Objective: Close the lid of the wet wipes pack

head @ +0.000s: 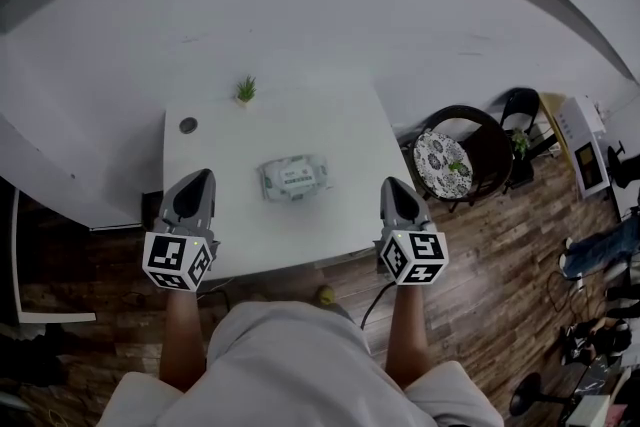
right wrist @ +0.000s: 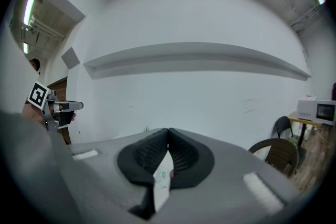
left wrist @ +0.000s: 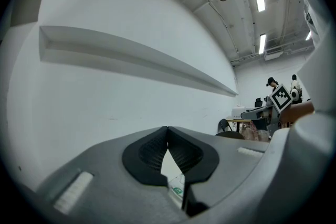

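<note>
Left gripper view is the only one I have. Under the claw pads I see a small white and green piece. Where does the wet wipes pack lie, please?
Observer: The wet wipes pack lies flat in the middle of the white table, between the left claw and the right claw. Neither touches it.
Operator: Is the right claw open or shut?
Observer: Shut. In its own view the pads meet at the tips and hold nothing.
</note>
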The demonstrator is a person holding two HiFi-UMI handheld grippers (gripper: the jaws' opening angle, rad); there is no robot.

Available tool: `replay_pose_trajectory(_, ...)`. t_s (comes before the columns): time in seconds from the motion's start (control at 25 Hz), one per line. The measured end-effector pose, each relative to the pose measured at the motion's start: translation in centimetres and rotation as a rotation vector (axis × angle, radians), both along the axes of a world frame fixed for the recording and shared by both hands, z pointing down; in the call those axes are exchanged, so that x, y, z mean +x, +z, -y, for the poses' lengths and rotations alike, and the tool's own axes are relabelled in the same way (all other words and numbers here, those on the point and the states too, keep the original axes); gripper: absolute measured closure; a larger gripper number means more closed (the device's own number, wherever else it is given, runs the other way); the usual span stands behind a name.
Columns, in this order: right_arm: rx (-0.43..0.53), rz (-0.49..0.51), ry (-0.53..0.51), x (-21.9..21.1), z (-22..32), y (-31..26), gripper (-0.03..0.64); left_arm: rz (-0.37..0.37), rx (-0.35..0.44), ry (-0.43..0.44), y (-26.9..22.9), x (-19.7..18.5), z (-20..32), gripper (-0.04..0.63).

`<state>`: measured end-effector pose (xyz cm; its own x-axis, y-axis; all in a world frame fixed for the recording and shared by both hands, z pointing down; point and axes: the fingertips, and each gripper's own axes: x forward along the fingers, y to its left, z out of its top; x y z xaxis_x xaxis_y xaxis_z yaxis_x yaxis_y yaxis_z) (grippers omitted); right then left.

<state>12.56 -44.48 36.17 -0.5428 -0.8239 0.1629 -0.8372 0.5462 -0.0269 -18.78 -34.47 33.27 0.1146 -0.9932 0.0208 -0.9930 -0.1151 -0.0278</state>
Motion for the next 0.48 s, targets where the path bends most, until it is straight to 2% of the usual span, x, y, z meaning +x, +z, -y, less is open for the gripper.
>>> replay_pose_trajectory(0.48, 0.011, 0.002, -0.007, 0.3, 1.7, -0.1, 0.614, 0.009, -0.001, -0.005, 0.2, 0.5, 1.3, 0.595)
